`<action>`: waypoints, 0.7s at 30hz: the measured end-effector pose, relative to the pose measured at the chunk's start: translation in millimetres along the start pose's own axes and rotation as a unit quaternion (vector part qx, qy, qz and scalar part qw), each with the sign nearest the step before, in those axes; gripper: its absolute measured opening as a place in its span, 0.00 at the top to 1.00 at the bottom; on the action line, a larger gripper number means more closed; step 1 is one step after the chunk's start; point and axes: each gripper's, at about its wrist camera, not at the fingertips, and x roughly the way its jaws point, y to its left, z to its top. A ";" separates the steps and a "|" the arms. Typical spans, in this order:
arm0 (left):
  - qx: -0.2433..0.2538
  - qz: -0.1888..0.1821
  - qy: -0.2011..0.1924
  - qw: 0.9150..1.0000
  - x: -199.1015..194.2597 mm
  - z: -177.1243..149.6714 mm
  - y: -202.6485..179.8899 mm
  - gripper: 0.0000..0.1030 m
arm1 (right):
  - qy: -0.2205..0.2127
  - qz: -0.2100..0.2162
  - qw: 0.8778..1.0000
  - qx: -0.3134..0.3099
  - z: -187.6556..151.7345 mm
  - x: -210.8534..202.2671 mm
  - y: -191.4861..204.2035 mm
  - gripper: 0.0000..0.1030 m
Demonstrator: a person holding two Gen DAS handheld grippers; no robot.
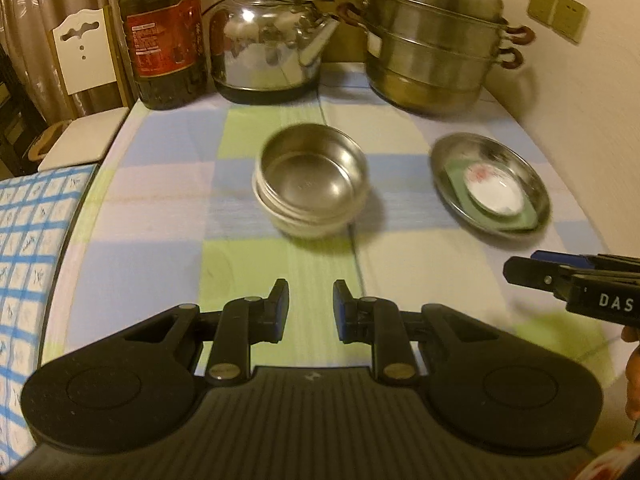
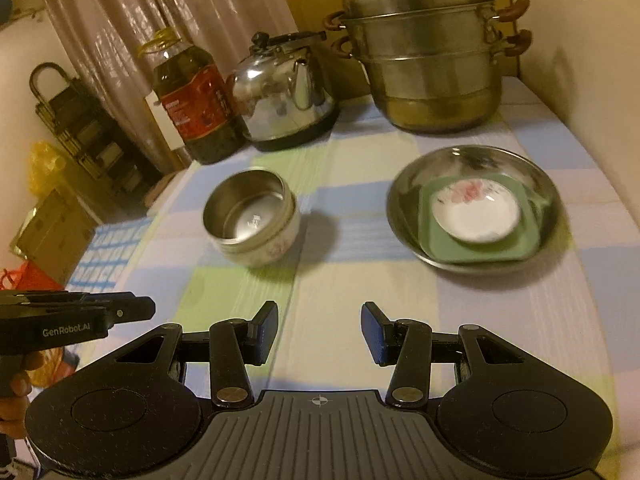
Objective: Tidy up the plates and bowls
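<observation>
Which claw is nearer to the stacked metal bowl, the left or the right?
Left, narrowly. The left claw sits straight in front of the stacked metal bowl; the right claw sits off to its right, facing the gap beside it.

Cloth [image 2: 360, 280] blue/green/white checks; silver bowl [image 2: 248, 204]; green plate [image 2: 440, 240]

bare tablecloth [image 1: 320, 264] ahead, stacked bowls [image 1: 310, 186] centre, kettle [image 1: 268, 40] behind

Left gripper [image 1: 311, 310] jaws narrowly apart, right gripper [image 2: 319, 333] jaws wider, both empty
</observation>
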 end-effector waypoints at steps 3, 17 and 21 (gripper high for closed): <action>0.005 0.002 -0.003 1.000 17.8 15.9 14.2 0.80 | -0.007 0.002 1.000 -0.007 11.2 22.7 1.2 0.55; 0.020 -0.015 0.001 1.000 90.1 72.1 49.7 0.80 | -0.031 0.018 0.999 -0.038 63.2 128.0 15.1 0.55; 0.023 -0.022 0.006 0.999 105.4 81.4 54.3 0.80 | -0.033 0.025 0.998 -0.041 72.2 150.4 18.0 0.55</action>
